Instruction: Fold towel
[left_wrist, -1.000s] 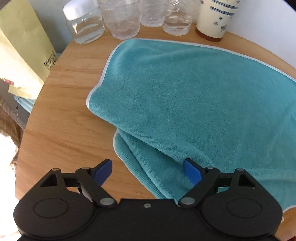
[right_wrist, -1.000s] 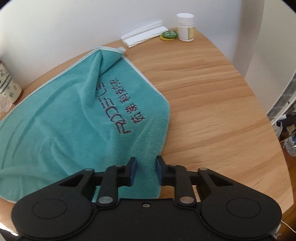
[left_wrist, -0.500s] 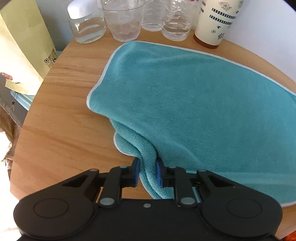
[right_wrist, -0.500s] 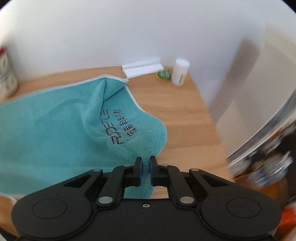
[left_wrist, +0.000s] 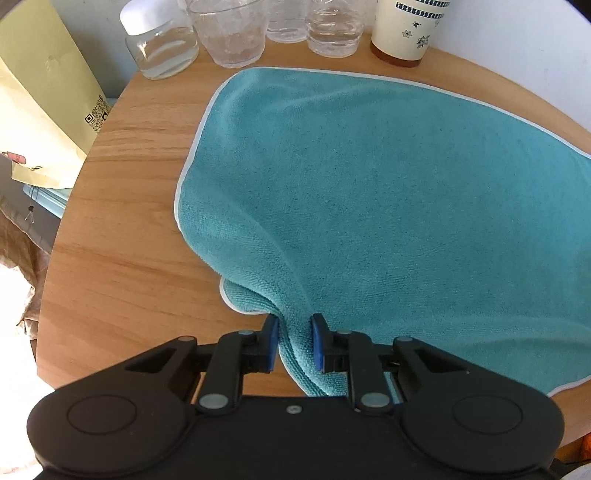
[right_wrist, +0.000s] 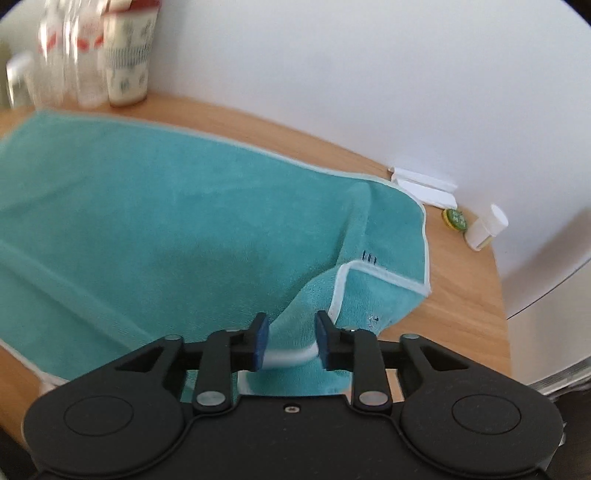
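A teal towel with white trim lies spread on a round wooden table. My left gripper is shut on the bunched near-left corner, which rises in a ridge to the blue pads. In the right wrist view, the right gripper holds the towel's right corner lifted and turned over. The white trim runs between its fingers. The printed lettering is hidden under the fold. That view is blurred.
At the far edge of the table stand a lidded jar, a glass, clear bottles and a patterned cup. A yellow paper bag hangs off the left. By the wall sit a white bottle, a green lid and white strips.
My left gripper closed on the near-left corner and has lifted it slightly. The right gripper swung left, flipping its corner over the lettering, and its finger gap is now wider.
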